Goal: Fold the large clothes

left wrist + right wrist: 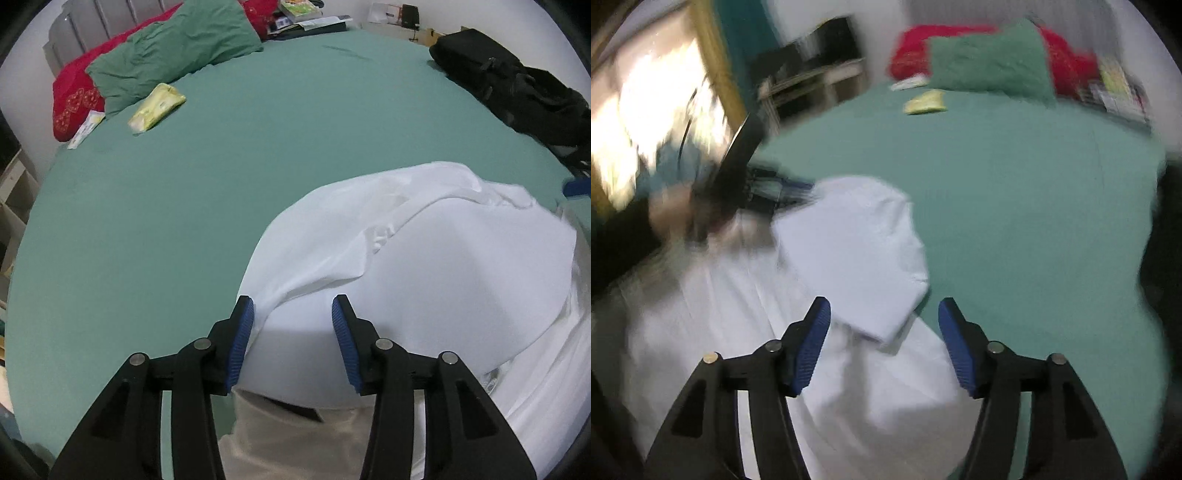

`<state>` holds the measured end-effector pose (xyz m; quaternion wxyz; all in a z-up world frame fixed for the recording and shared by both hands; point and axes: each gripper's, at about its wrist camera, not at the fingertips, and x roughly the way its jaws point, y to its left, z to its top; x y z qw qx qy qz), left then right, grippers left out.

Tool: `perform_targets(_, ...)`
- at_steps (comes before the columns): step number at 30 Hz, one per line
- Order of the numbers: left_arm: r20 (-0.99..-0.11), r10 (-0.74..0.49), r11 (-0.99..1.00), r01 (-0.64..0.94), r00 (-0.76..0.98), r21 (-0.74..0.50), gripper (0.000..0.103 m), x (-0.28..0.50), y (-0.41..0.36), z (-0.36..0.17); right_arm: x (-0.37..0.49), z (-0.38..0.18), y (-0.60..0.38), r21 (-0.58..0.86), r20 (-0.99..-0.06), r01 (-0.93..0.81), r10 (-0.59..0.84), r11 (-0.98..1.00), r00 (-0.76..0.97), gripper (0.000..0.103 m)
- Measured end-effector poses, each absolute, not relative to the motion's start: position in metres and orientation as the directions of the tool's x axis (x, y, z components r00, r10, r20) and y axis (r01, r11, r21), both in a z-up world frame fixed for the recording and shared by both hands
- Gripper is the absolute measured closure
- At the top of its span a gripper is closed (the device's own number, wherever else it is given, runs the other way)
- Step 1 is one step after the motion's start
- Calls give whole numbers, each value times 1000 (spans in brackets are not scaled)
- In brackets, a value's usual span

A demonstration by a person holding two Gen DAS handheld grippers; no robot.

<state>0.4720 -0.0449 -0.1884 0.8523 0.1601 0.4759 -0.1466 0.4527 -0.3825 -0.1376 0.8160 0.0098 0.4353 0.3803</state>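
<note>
blue pads on the left claw point(291, 314) stand wide apart with nothing pinched; white cloth lies under them. the right claw point(884, 317) is wide too and holds nothing. the white shirt point(424, 266) lies on the green bed point(166, 221), near the edge by the person. one part, maybe a sleeve point(849, 254), is already laid over the middle. it looks partly folded. more folds seem left, as the shirt is not a neat small pile yet. a green pillow point(177, 48) sits far off.

bed sheet point(258, 155): teal, spread flat
pillows: green one point(177, 48) lying on red one point(74, 96)
yellow packet point(157, 107): near pillows
black bag point(509, 85): at the bed's far edge
</note>
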Motion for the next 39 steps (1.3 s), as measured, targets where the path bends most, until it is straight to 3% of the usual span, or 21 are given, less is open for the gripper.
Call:
perform_targets(5, -863, -139, 909, 409, 485, 83, 41, 478, -26, -188, 488, -173, -372, 607, -658, -479, 739, 635, 146, 41)
perform_targets(9, -867, -180, 903, 428, 466, 43, 40, 481, -9, -187, 483, -189, -336, 619, -680, -513, 733, 595, 30, 43)
perform_targets(10, -867, -191, 900, 435, 460, 33, 40, 479, -6, -189, 483, -188, -328, 602, -692, -537, 722, 592, 20, 65)
perform_targets(14, -875, -252, 896, 441, 413, -50, 40, 477, 3, -193, 480, -174, -304, 395, -803, -647, 588, 652, 102, 88)
perform_targets(16, -871, -253, 887, 461, 420, -35, 43, 471, -1, -194, 476, -153, -293, 151, -845, -711, 463, 686, 268, 93)
perform_targets(17, -862, -263, 872, 488, 432, -22, 51, 467, -6, -194, 472, -146, -288, 28, -846, -726, 403, 688, 349, 94)
perform_targets(18, -852, -284, 855, 519, 440, -17, 70, 462, -10, -193, 464, -138, -281, -131, -828, -733, 333, 668, 451, 94)
perform_targets(19, -843, -260, 853, 521, 471, 27, 78, 458, -14, -191, 453, -132, -274, -257, -794, -724, 288, 639, 536, 94)
perform_targets(21, -803, -211, 854, 505, 558, 126, 86, 449, -21, -184, 434, -132, -267, -422, -719, -682, 238, 597, 653, 94)
perform_targets(25, -709, -144, 867, 433, 691, 246, 86, 422, -27, -173, 376, -167, -247, -713, -525, -544, 178, 443, 833, 94)
perform_targets(31, -653, -85, 880, 364, 753, 305, 84, 382, -24, -168, 313, -195, -243, -841, -340, -390, 195, 374, 920, 92)
perform_targets(34, -642, -103, 911, 331, 760, 247, 84, 361, -14, -157, 295, -188, -247, -827, -349, -407, 214, 388, 912, 92)
perform_targets(39, -651, -164, 925, 344, 741, 159, 84, 324, -5, -145, 275, -171, -255, -712, -492, -546, 240, 442, 837, 92)
